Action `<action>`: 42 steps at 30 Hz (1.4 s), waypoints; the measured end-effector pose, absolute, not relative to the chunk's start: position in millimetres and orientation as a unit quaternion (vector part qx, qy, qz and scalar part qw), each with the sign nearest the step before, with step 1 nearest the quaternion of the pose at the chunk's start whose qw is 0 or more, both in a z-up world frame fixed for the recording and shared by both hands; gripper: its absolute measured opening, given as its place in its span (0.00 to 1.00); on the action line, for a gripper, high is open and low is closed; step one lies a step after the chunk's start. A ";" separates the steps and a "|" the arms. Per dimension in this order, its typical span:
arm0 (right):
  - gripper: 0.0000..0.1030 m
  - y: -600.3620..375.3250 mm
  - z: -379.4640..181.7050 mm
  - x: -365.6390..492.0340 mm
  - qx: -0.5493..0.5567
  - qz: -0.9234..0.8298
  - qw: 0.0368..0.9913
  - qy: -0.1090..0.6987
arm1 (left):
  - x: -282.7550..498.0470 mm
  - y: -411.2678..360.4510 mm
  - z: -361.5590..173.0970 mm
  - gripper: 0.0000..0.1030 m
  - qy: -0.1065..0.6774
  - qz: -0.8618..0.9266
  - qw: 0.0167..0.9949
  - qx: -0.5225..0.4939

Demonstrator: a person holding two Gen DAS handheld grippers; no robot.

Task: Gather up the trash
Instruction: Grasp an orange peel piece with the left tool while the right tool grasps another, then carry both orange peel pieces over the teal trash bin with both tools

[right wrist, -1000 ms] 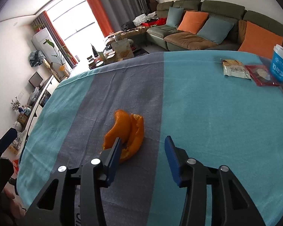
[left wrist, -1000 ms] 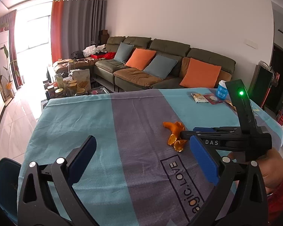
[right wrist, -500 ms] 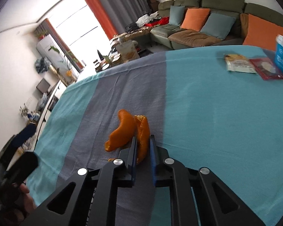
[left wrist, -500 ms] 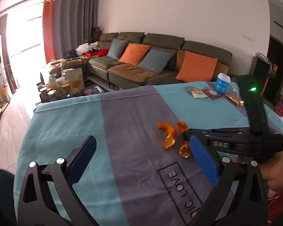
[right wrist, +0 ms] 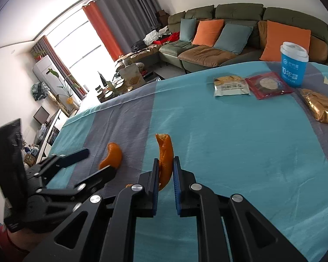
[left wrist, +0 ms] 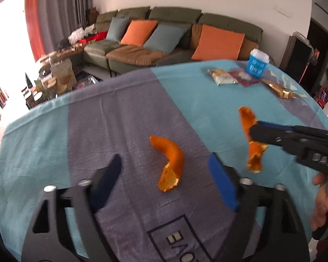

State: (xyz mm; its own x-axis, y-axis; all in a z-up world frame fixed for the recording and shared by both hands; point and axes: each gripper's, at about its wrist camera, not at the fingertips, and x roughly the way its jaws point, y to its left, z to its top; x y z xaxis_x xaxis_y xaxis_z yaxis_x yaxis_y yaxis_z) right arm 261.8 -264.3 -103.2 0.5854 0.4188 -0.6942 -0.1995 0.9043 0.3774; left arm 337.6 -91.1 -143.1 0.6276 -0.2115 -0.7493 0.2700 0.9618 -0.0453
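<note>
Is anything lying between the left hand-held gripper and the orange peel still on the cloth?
Nothing visible. The left hand-held gripper has been closing but its jaws are still apart around the curved peel, which lies alone on the grey stripe of the cloth.

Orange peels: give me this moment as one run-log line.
right gripper: shut on peel, lifted | left gripper: jaws closing, open around second peel, not gripped | cloth | wrappers, cup: untouched
</note>
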 end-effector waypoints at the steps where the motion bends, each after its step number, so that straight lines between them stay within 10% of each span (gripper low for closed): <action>1: 0.11 -265.9 -103.3 261.6 0.132 0.175 0.881 0.419 | 340.1 -91.7 -146.8 0.61 0.415 -0.130 0.900 0.035; 7: 0.11 -263.1 -98.2 259.1 0.130 0.182 0.884 0.410 | 346.1 -90.8 -157.4 0.18 0.430 -0.129 0.893 0.020; 42: 0.11 -116.2 -26.5 196.7 0.023 0.316 0.881 0.351 | 130.4 82.4 -34.6 0.15 0.265 0.015 0.961 -0.070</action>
